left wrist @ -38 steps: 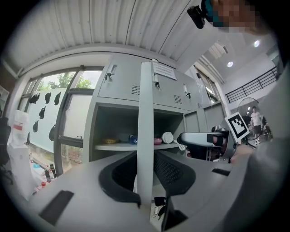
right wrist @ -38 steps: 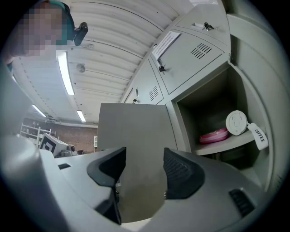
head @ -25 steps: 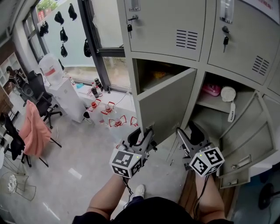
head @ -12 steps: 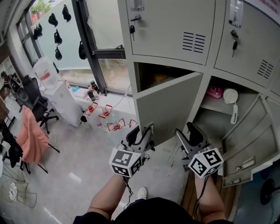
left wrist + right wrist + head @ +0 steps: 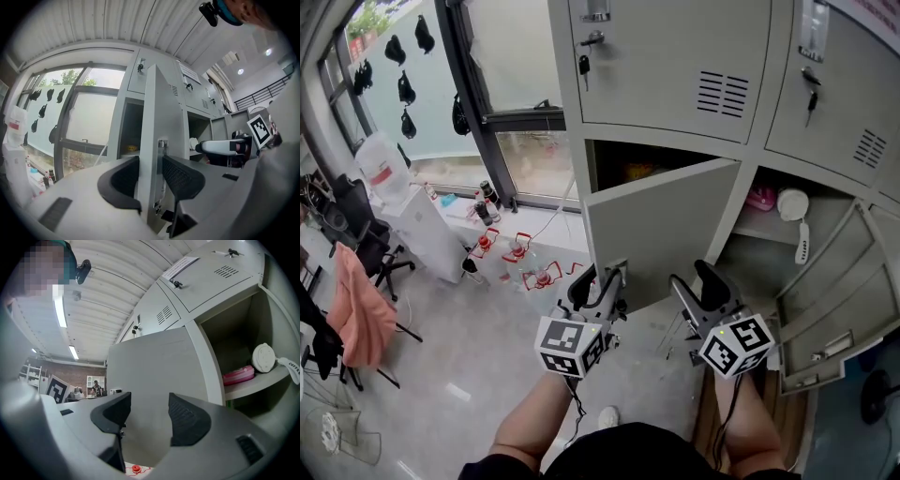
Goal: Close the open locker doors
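**Middle locker door part-closed; grip on its edge loosening**

Head view: The middle locker door point(image 5: 661, 234) stood swung out from its compartment, hinged at its right, its free edge reaching down toward the person. The left gripper point(image 5: 602, 281) sat at the lower corner of that edge. The right gripper point(image 5: 694, 281) hung just beside the door's lower edge, holding nothing. Further right, two more locker doors point(image 5: 834, 309) stood wide open. In my judgement these remained the larger part of the job.

Left gripper view: The door's edge, plain grey sheet steel with a small metal latch fitting, ran upright between the jaws. The jaws had just been opening; a thin gap showed at the right-hand pad, so the door was straddled, not clamped. Risk: a push from here could let the edge slide out and leave the door ajar. If the jaws stayed round the edge as it reached the frame, they would probably be pinched and block the latch.

Right gripper view: The jaws stood apart and empty, facing the door's smooth, unmarked outer face. A pink case point(image 5: 239, 375) lay on the shelf of the open compartment alongside. Risk: a careless advance could knock the panel.
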`<state>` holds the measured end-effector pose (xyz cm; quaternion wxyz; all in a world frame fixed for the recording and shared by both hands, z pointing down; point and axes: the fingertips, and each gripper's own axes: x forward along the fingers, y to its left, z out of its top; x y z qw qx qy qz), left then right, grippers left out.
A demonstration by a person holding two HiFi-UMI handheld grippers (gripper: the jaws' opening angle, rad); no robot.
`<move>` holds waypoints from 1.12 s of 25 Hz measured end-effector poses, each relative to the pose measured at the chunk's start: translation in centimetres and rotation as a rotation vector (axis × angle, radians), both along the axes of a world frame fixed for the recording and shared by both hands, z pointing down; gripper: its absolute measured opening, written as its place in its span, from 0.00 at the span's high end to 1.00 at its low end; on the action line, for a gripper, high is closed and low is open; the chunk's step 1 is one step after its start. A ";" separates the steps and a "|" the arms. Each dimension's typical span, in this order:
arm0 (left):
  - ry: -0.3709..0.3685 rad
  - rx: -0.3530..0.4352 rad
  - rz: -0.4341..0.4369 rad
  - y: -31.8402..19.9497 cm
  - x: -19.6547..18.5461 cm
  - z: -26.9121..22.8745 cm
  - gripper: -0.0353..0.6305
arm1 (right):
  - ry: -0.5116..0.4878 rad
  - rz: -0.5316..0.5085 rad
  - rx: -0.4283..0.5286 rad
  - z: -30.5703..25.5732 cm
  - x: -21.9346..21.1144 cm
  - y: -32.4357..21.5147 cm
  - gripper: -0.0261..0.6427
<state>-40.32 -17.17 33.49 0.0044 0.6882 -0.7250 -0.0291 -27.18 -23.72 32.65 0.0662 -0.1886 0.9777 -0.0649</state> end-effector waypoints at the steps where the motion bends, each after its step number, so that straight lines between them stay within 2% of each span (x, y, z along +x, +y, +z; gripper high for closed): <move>1: 0.000 -0.001 0.001 -0.2 -0.3 0.0 0.69 | 0.004 0.001 0.002 0.1 -0.4 0.0 0.60; 16: -0.003 -0.008 0.061 -3.6 -4.2 0.1 0.70 | 0.017 0.049 -0.020 0.9 -6.3 -1.9 0.60; 22: -0.015 0.006 0.090 -4.7 -5.7 0.3 0.70 | 0.021 0.069 -0.021 0.8 -7.8 -2.7 0.60; 28: 0.008 0.018 0.116 -4.9 -6.7 0.5 0.70 | 0.031 0.102 -0.021 1.0 -8.5 -3.5 0.60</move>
